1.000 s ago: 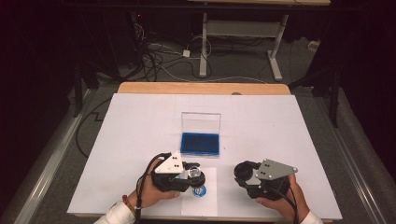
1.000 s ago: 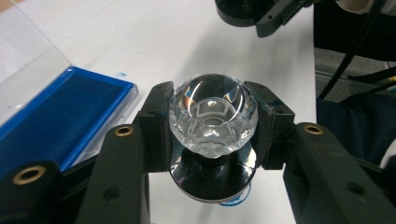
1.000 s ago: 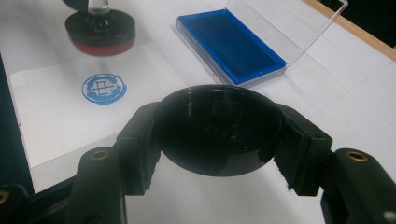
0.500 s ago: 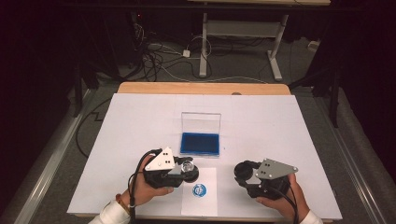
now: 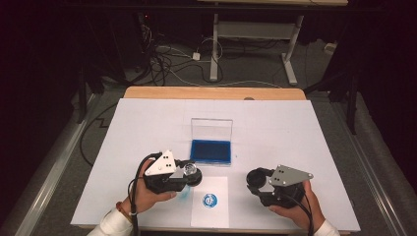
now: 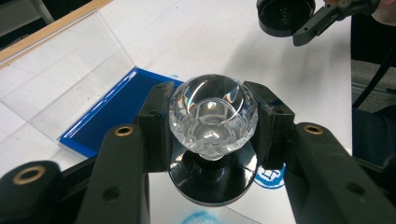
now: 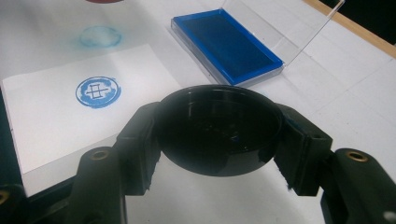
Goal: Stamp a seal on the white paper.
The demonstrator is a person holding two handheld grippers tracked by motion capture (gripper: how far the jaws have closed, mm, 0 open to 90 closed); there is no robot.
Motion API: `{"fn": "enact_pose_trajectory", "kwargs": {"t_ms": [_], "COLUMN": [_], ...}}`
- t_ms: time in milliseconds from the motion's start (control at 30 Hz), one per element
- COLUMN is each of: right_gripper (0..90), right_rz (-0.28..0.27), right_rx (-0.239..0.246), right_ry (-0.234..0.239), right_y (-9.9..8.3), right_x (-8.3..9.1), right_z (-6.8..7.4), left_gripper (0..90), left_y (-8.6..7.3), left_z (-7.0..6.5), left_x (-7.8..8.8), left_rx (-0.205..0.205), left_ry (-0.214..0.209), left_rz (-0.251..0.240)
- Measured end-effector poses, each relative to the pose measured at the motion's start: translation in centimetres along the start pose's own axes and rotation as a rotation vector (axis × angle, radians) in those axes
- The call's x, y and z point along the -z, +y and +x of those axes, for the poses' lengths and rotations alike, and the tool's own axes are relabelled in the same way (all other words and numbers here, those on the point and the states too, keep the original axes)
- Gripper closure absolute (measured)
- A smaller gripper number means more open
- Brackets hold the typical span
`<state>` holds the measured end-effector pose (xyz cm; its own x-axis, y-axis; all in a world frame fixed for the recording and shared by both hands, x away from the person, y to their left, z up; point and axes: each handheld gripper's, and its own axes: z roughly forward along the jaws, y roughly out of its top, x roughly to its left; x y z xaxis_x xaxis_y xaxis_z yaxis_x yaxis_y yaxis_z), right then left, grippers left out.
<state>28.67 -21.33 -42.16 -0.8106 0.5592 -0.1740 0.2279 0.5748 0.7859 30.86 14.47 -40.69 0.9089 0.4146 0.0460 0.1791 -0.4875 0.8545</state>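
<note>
My left gripper [image 5: 189,173] is clamped on the stamp [image 6: 213,122]: both pads pinch its clear faceted knob, with the black round base hanging below the jaws. In the high view it sits at the near-left of the white table [image 5: 147,123], just left of the paper sheet [image 5: 210,216] and just near of the ink pad [image 5: 211,151]. My right gripper [image 5: 255,181] is closed on the black round cap [image 7: 219,128], open side up, pads on either side of its rim; it sits near-right, just right of the sheet, apart from it. The ink pad is open, blue felt facing up, clear lid [image 5: 211,129] standing up on its far side. The sheet lies at the near edge of the table, between my two hands, with one round blue stamp print [image 5: 210,200] on it near the middle. A fainter blue smudge [image 7: 100,36] marks the table surface just off the sheet's left edge, close under my left gripper. Stamp and cap are well apart, with the sheet between them. From the left gripper view, the cap and right jaws show at far right above the table.
</note>
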Motion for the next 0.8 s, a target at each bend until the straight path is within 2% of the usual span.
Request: {"fn": "enact_pose_trajectory", "kwargs": {"t_ms": [500, 600, 800], "right_gripper": [38.6, 38.6, 38.6], "right_rz": [-0.006, 0.000, 0.008], "right_rx": [0.004, 0.002, 0.016], "right_ry": [0.014, 0.020, 0.031], "right_y": [0.1, 0.1, 0.3], "right_x": [-0.4, -0.7, -1.1], "right_z": [0.1, 0.1, 0.5], "left_gripper": [54.2, 54.2, 54.2], "left_y": [0.2, 0.4, 0.5], "left_z": [0.3, 0.2, 0.2], "left_x": [1.1, 1.3, 1.5], "left_rx": [0.010, 0.001, 0.001], "left_ry": [0.014, 0.013, 0.021], "left_rz": [-0.033, -0.039, -0.046]}}
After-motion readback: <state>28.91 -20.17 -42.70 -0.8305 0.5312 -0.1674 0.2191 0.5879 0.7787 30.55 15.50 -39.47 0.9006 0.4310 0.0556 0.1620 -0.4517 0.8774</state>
